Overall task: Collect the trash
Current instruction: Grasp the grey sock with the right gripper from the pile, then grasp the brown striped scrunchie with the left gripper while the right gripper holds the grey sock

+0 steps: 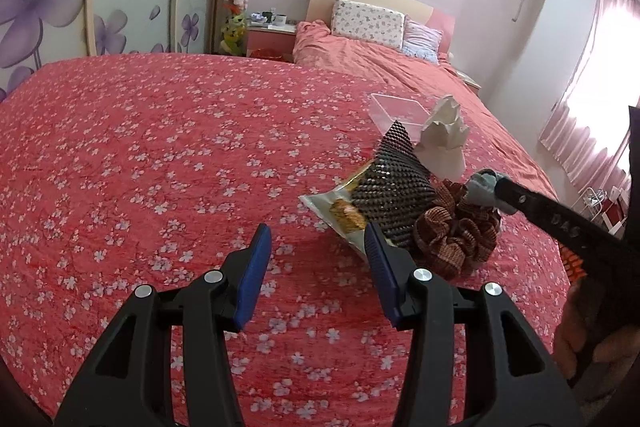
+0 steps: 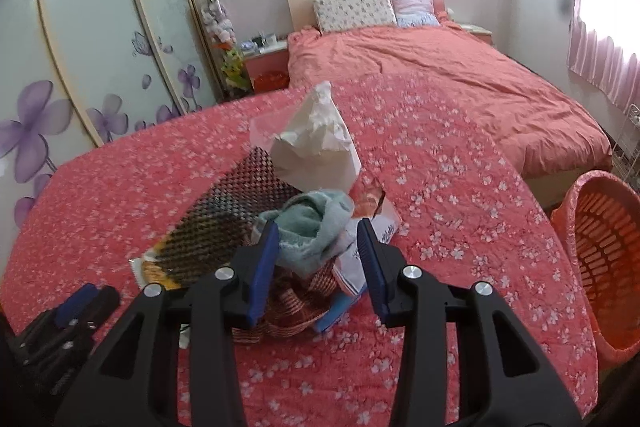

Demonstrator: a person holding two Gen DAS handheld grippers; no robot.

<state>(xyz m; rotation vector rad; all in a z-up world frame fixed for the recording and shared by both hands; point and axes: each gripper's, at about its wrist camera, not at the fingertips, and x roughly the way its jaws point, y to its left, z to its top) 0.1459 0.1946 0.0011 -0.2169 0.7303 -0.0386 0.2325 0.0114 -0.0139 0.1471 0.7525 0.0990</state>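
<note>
— Behind the red flower-printed tabletop (image 2: 460, 187), was a bed (image 2: 440, 67) with a salmon cover seen?

— It was. A pile of trash was gathered on the tabletop: a crumpled white paper bag (image 2: 316, 143), a black mesh mat (image 1: 384, 187), a yellow snack wrapper (image 1: 340, 211) and a brown scrunchie (image 1: 452, 235).

— And the left hand-held gripper (image 1: 318, 255)?

— Its jaws were parted over bare cloth, nothing held.

— The right hand-held gripper (image 2: 318, 255)?

— A light blue cloth (image 2: 308, 227) was flanked by its half-open jaws; whether it was gripped could not be told. An orange plastic basket (image 2: 600, 247) was seen at the right.
</note>
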